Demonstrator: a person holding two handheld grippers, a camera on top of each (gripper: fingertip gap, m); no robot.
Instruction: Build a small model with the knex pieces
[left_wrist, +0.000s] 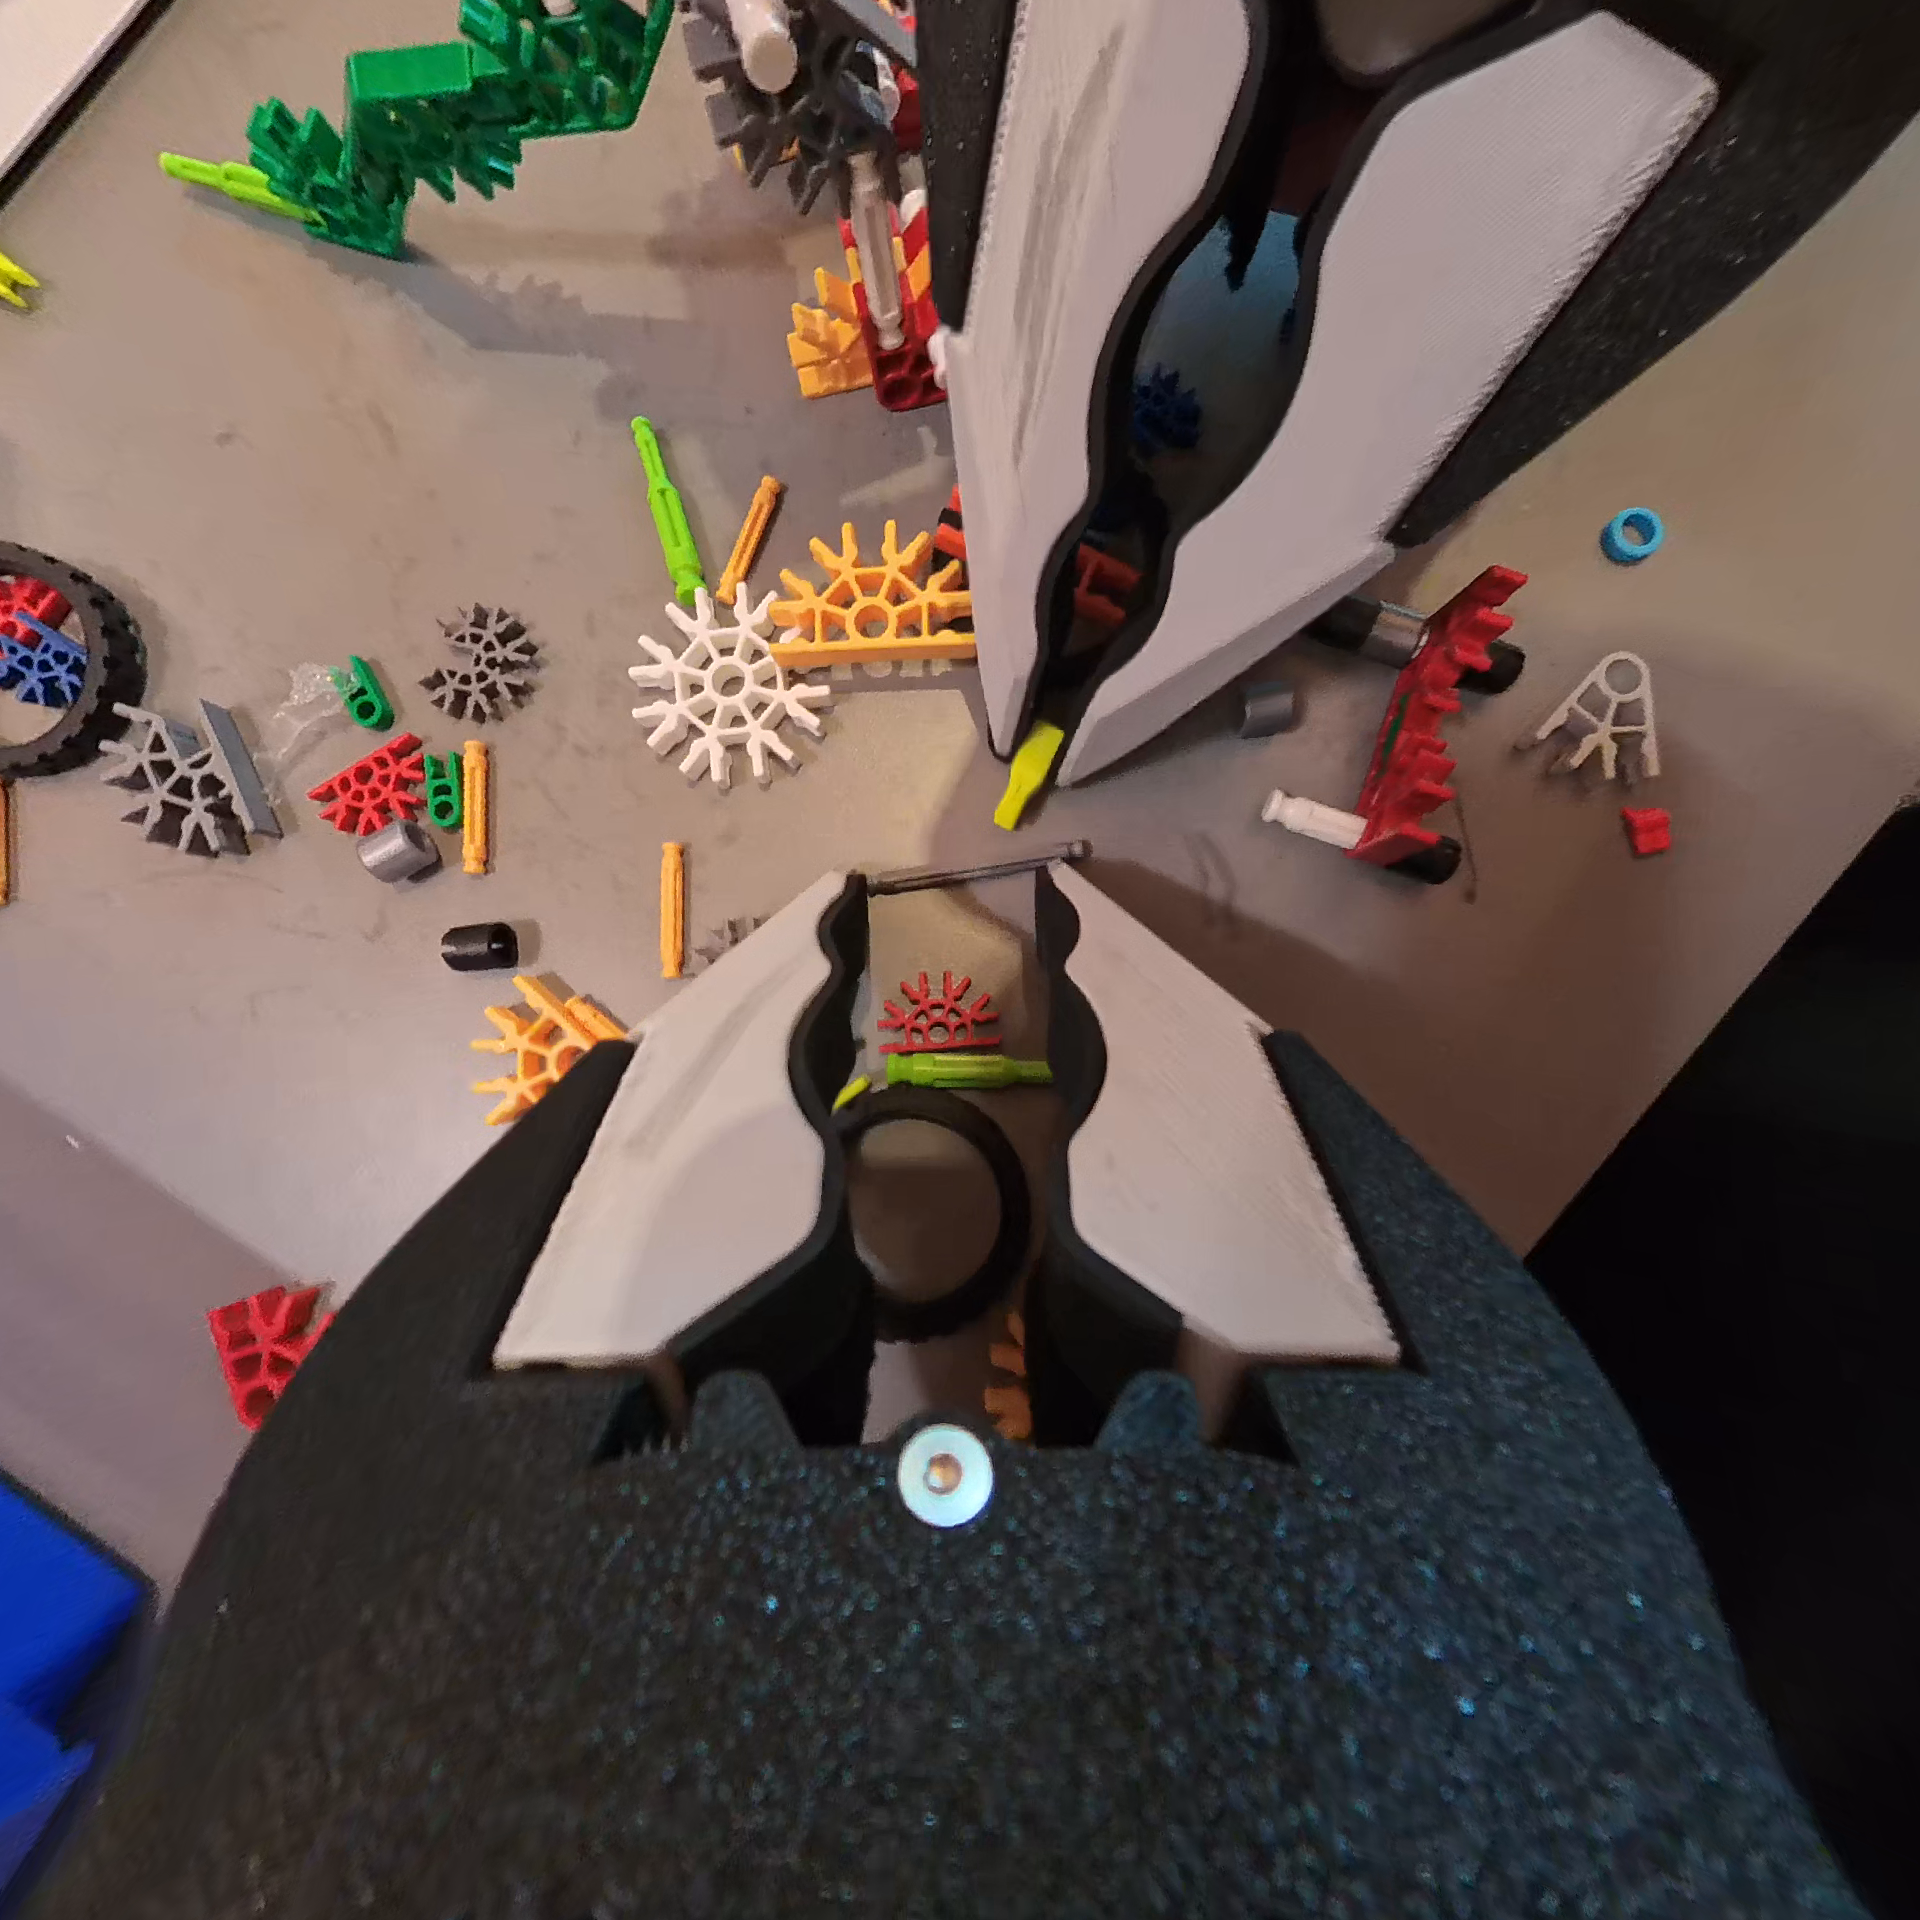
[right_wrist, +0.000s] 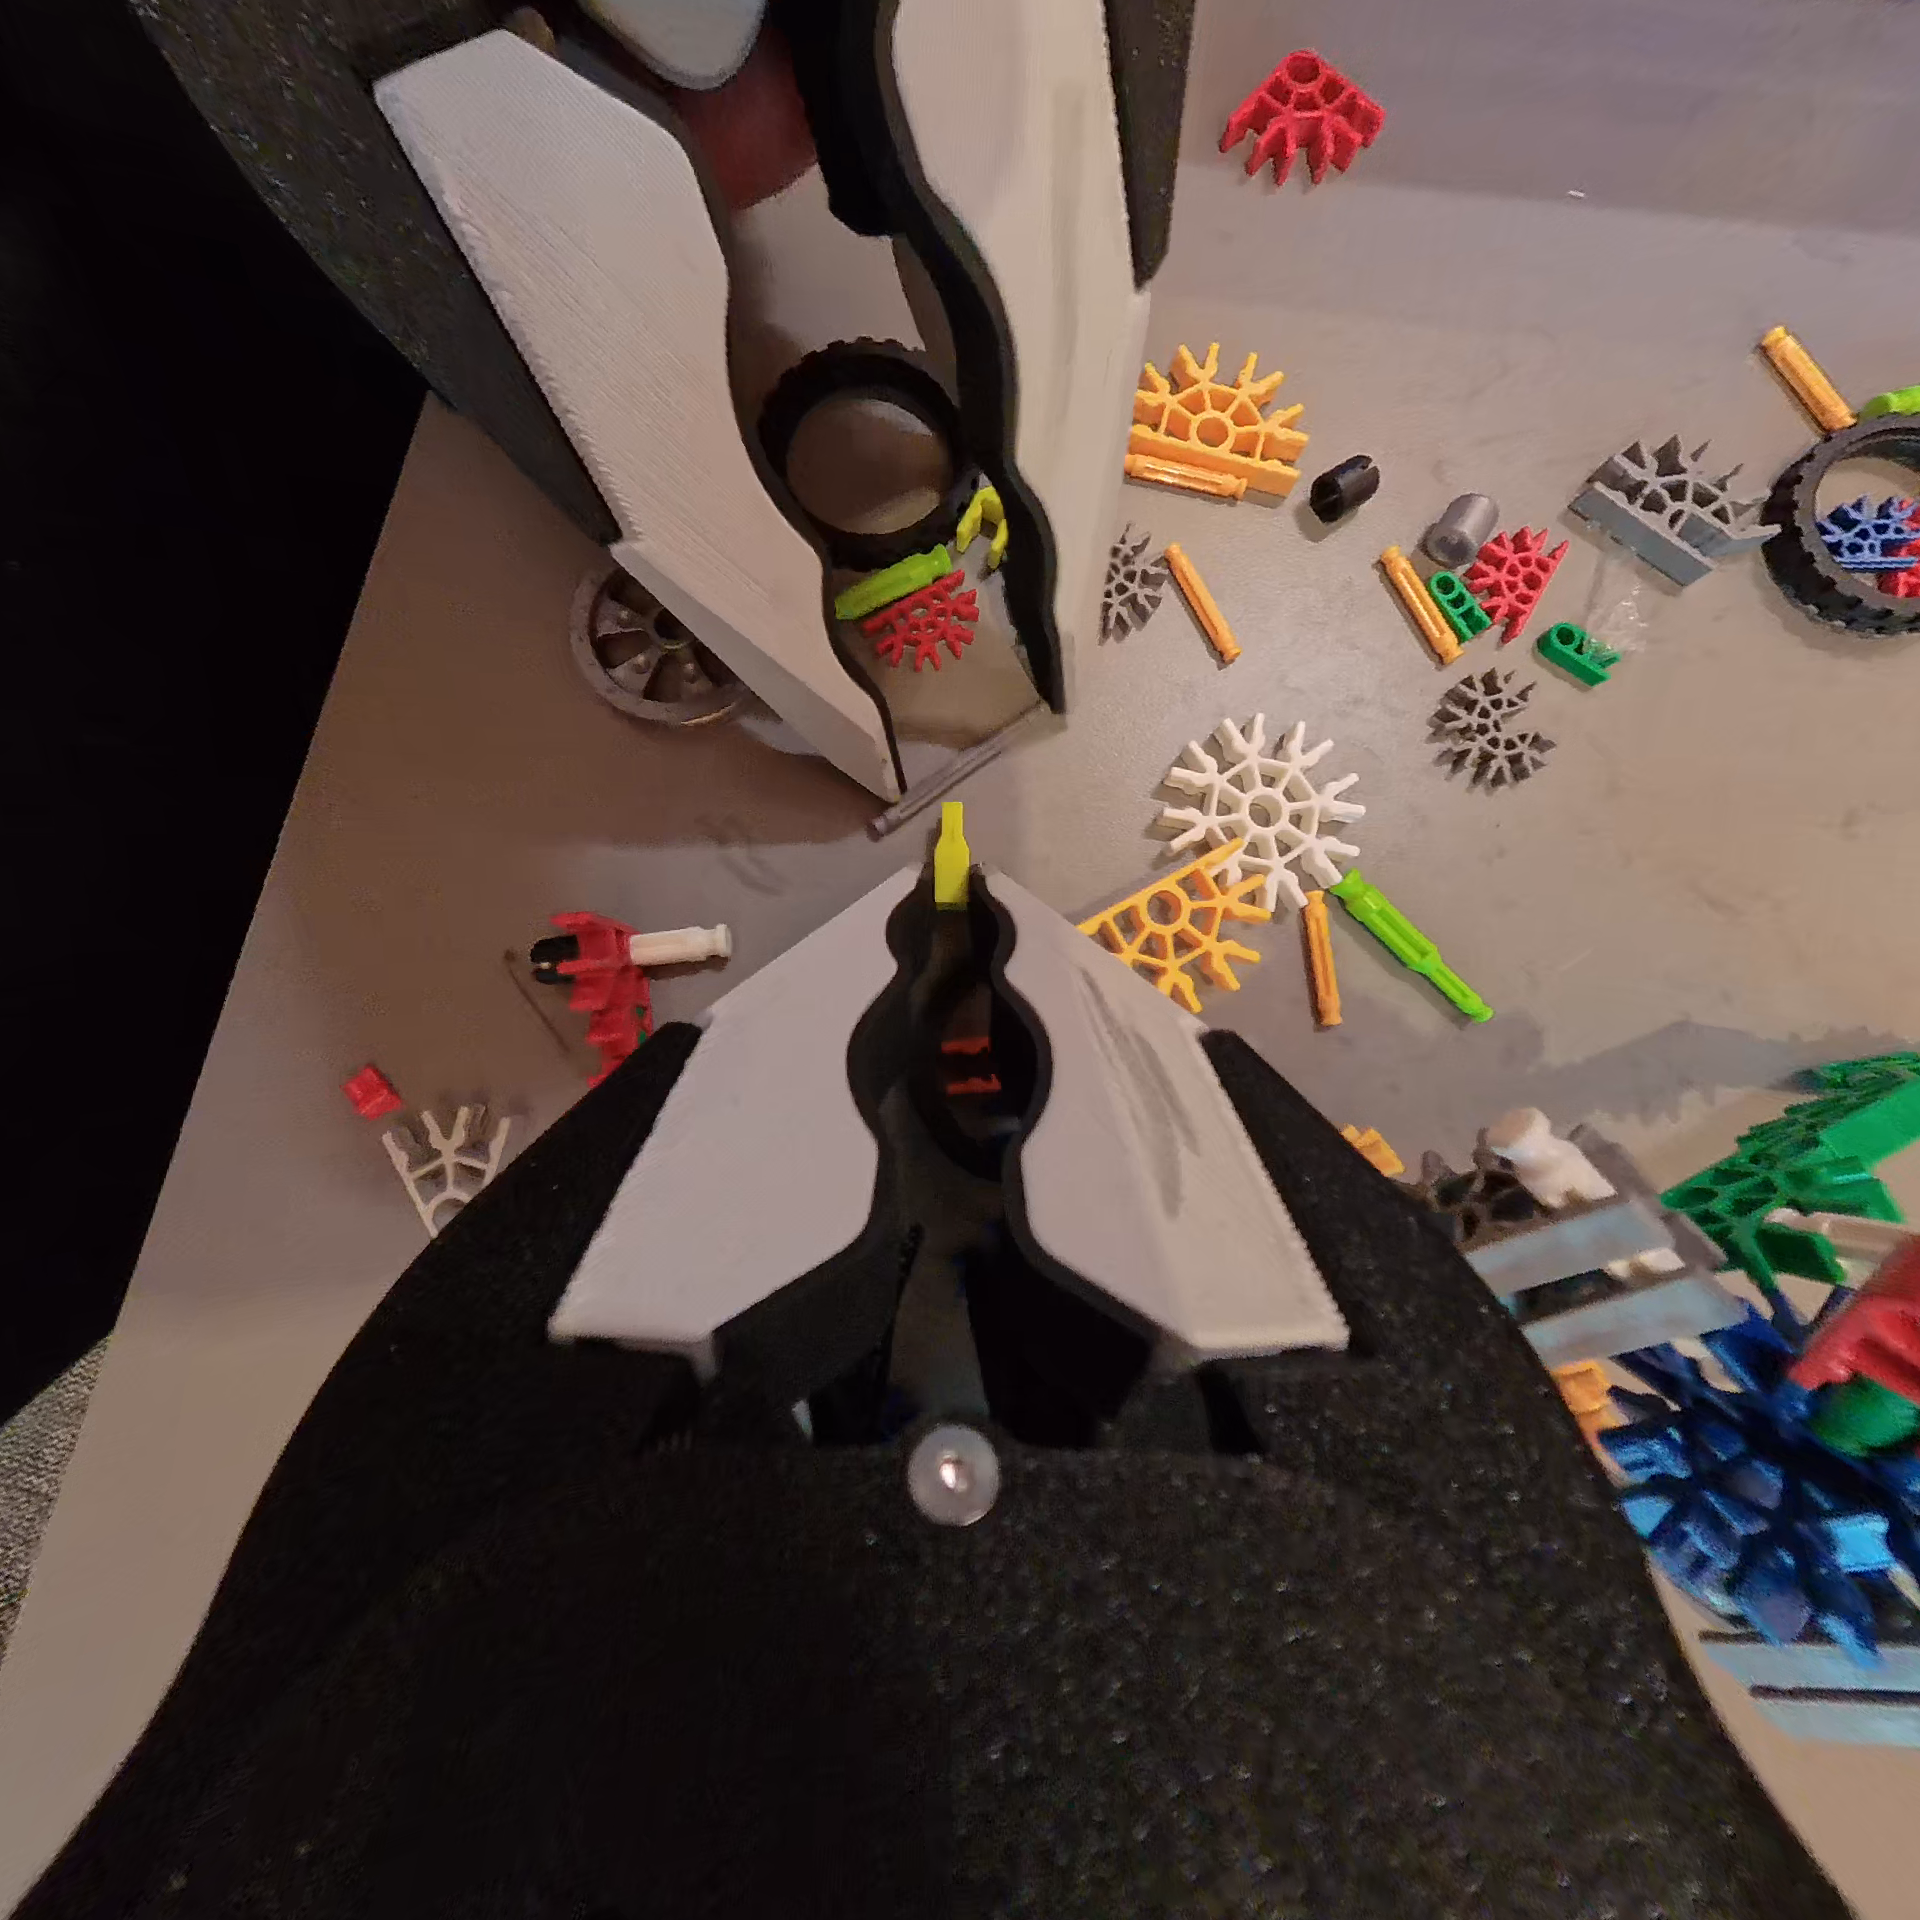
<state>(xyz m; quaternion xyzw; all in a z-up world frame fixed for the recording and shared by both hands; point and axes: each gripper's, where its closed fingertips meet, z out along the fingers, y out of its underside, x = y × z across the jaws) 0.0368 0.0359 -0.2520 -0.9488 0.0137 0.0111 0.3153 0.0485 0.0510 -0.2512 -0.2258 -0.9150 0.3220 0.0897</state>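
My right tool (right_wrist: 952, 894) pinches a yellow-green rod (right_wrist: 950, 854), a light, stiff, slick plastic stick best held mid-shaft, tip poking out. My left tool (left_wrist: 954, 883) holds a thin grey rod (left_wrist: 977, 867) crosswise at its tips, over a black tyre (left_wrist: 928, 1210) and red connector (left_wrist: 940, 1013) on the tabletop (left_wrist: 312, 436)

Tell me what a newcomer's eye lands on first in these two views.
Two grey-fingered grippers meet tip to tip over the table: the right gripper pinches a yellow-green rod, while the left gripper holds a thin dark rod across its fingertips. Beside them lies a white snowflake connector among scattered colourful pieces.
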